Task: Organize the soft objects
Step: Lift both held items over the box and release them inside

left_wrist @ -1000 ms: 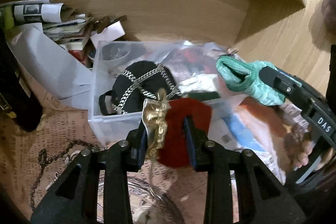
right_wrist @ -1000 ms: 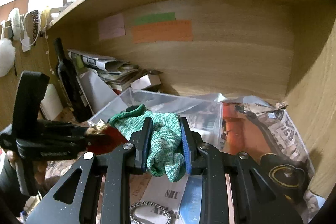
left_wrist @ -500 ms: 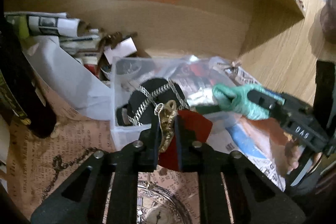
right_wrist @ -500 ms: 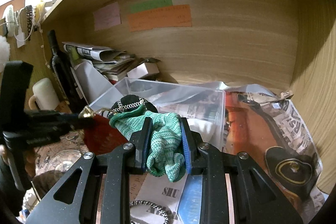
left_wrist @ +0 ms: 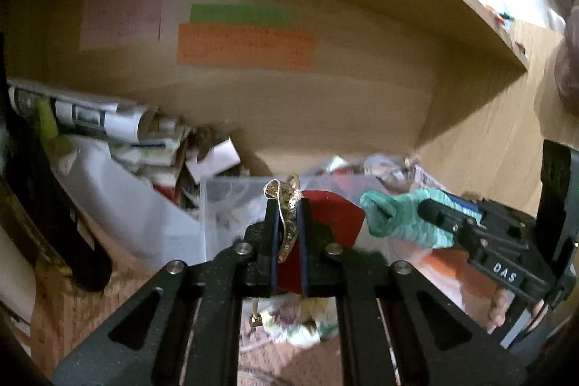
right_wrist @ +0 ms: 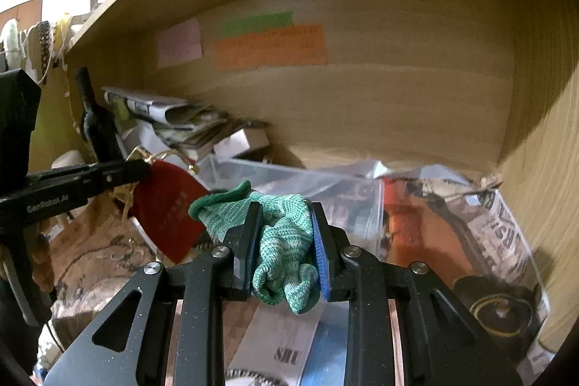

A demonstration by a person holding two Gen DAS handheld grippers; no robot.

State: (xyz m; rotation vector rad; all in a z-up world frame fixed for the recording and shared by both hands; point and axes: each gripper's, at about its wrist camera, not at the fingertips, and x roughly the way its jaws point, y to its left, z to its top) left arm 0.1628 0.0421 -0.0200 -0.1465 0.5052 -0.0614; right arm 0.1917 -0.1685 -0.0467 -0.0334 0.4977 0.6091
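Note:
My left gripper (left_wrist: 287, 205) is shut on a red pouch (left_wrist: 336, 223) with a gold drawstring (left_wrist: 286, 205), held up in front of the clear plastic bin (left_wrist: 231, 201). The pouch also shows in the right wrist view (right_wrist: 170, 208), hanging from the left gripper (right_wrist: 141, 167). My right gripper (right_wrist: 284, 219) is shut on a green knitted cloth (right_wrist: 282, 248), held above the bin's front edge (right_wrist: 347, 198). In the left wrist view the green cloth (left_wrist: 398, 219) sits in the right gripper (left_wrist: 423, 216), just right of the pouch.
A dark bottle (right_wrist: 96, 118) and a pile of newspapers (right_wrist: 173, 118) stand at the left under the wooden shelf. Coloured notes (right_wrist: 267, 46) are stuck on the back wall. A plastic-wrapped magazine (right_wrist: 452, 234) lies right of the bin. Newspaper covers the surface.
Both grippers have risen with their loads. The left gripper has closed tighter on the pouch and the bin's contents have dropped out of its view.

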